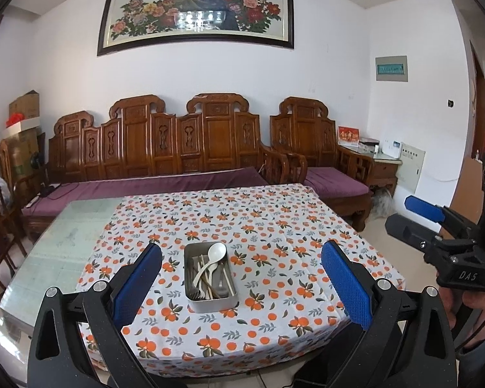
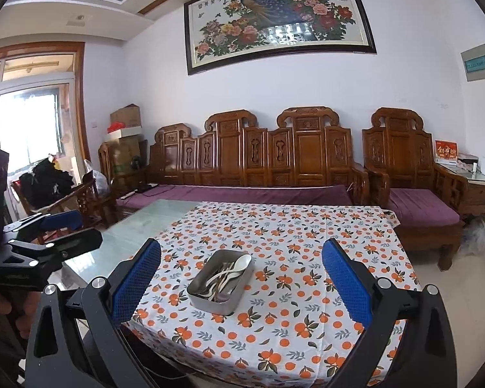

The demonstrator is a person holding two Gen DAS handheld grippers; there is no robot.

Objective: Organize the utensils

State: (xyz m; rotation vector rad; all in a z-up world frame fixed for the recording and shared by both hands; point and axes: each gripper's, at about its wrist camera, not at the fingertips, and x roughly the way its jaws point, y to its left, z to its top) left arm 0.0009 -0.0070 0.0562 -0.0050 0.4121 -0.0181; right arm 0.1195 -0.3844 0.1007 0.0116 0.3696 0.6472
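A rectangular metal tin (image 1: 210, 300) sits on the orange-print tablecloth (image 1: 274, 226) near the table's front edge. It holds a cream spoon (image 1: 215, 255), a fork, chopsticks and other utensils piled together. It also shows in the right wrist view (image 2: 221, 299) with the spoon (image 2: 239, 263). My left gripper (image 1: 241, 279) is open and empty, held back above the front edge with the tin between its fingers' lines. My right gripper (image 2: 241, 279) is open and empty, likewise facing the tin; it also shows at the right of the left wrist view (image 1: 414, 216).
The cloth covers the right part of a glass-topped table (image 1: 58, 245). A carved wooden sofa (image 1: 165, 148) with purple cushions and an armchair (image 1: 320, 158) stand behind it. A side cabinet (image 1: 384, 168) stands at the back right.
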